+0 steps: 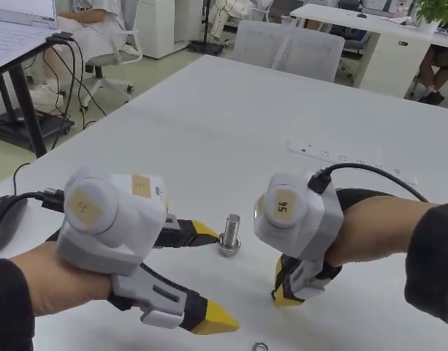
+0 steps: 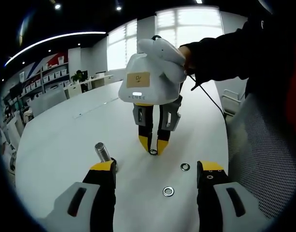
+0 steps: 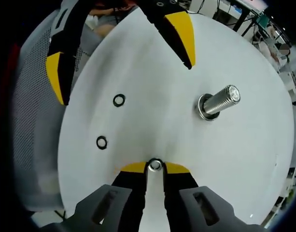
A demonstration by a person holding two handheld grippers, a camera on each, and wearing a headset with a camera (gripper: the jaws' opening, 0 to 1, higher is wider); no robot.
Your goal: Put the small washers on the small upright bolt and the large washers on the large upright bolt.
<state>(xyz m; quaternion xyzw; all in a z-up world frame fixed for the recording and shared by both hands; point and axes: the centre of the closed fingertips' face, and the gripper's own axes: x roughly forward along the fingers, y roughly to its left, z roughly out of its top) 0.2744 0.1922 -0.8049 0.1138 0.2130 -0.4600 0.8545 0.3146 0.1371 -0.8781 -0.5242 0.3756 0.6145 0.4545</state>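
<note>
One upright bolt [image 1: 229, 234] stands on the white table [image 1: 209, 124], between the two grippers. My right gripper [image 3: 155, 167] points down at the tabletop and is shut on a washer [image 3: 155, 165]; the left gripper view shows that washer [image 2: 153, 152] pinched at the fingertips. My left gripper [image 2: 157, 169] is open, its yellow tips wide apart, with the bolt [image 2: 102, 152] just beyond its left tip. Two loose washers [image 2: 185, 166] [image 2: 168, 191] lie flat between its jaws. In the right gripper view the bolt [image 3: 218, 101] leans away at the right, and the two washers [image 3: 119, 100] [image 3: 102, 142] lie at the left.
A white power strip [image 1: 340, 155] lies farther back on the table. A mesh chair [image 1: 289, 47] stands at the far edge, and a dark desk [image 1: 19, 44] is at the left. One loose washer [image 1: 260, 346] sits near the table's front edge.
</note>
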